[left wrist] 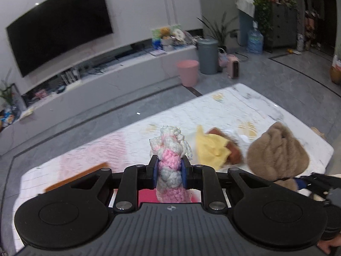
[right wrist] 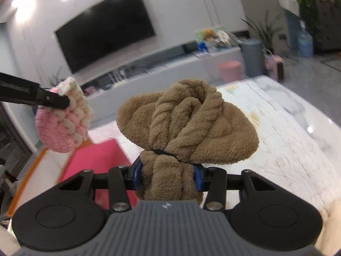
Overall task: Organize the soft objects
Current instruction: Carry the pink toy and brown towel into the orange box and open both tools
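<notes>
My left gripper [left wrist: 169, 173] is shut on a pink and white crocheted piece [left wrist: 170, 149] and holds it above the white table [left wrist: 266, 111]. It also shows in the right wrist view [right wrist: 64, 119], at the left, hanging from the left gripper's finger. My right gripper [right wrist: 168, 176] is shut on a brown fleece bundle [right wrist: 187, 123] tied with a black band, held above the table. That bundle shows at the right of the left wrist view [left wrist: 277, 149]. A yellow cloth [left wrist: 211, 147] lies on the table over a dark brown soft toy [left wrist: 233, 154].
A pink tray with an orange rim [right wrist: 93, 160] lies on the table's left part. Beyond the table are a grey floor, a pink bin [left wrist: 187, 72], a grey bin [left wrist: 207, 55], a TV [left wrist: 59, 25] and a low white cabinet.
</notes>
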`<state>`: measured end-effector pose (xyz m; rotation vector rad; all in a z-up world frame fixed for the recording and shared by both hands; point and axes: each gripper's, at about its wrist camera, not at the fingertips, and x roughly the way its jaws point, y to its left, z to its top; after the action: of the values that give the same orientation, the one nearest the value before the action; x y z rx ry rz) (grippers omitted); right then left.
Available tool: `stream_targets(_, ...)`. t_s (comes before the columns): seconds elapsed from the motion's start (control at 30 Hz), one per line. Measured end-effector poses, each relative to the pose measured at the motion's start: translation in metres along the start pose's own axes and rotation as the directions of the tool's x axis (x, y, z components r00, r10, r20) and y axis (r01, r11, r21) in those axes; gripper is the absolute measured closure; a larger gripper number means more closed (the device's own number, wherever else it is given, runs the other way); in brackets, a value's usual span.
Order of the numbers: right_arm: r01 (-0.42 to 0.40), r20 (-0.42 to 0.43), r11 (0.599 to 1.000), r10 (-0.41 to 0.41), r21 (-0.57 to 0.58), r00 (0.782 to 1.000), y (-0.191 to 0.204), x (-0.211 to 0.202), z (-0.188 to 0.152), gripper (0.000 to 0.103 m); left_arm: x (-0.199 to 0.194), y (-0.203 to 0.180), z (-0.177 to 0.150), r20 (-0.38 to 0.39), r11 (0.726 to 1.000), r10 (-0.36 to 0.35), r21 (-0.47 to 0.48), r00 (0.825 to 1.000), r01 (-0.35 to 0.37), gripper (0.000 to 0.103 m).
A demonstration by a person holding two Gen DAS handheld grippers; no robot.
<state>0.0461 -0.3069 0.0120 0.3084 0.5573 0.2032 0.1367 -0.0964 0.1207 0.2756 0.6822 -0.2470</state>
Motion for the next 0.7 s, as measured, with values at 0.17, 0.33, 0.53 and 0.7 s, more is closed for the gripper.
stream_targets(0.17, -0.085, 0.048, 0.993, 0.090, -0.080, 0.995, 0.040, -0.024, 0.010, 0.057, -0.023, 0.053, -0.020, 0.022, 0.992, 0.073, -0.104, 0.997, -0.070, 0.080)
stream_targets(0.33, -0.183, 0.016, 0.968, 0.188, -0.170, 0.982, 0.089, -0.023, 0.015, 0.057, -0.032, 0.101, -0.050, 0.006, 0.968, 0.123, -0.220, 0.992, -0.119, 0.079)
stream_targets(0.53, -0.297, -0.043, 0.913, 0.297, -0.280, 0.954, 0.153, -0.020, 0.010, 0.057, -0.031, 0.155, -0.092, 0.021, 0.924, 0.105, -0.371, 0.994, -0.090, 0.079)
stream_targets(0.7, -0.344, -0.086, 0.873, 0.336, -0.345, 0.938, 0.196, -0.011, 0.007, 0.057, -0.026, 0.190, -0.127, 0.065, 0.873, 0.047, -0.488, 0.997, -0.009, 0.079)
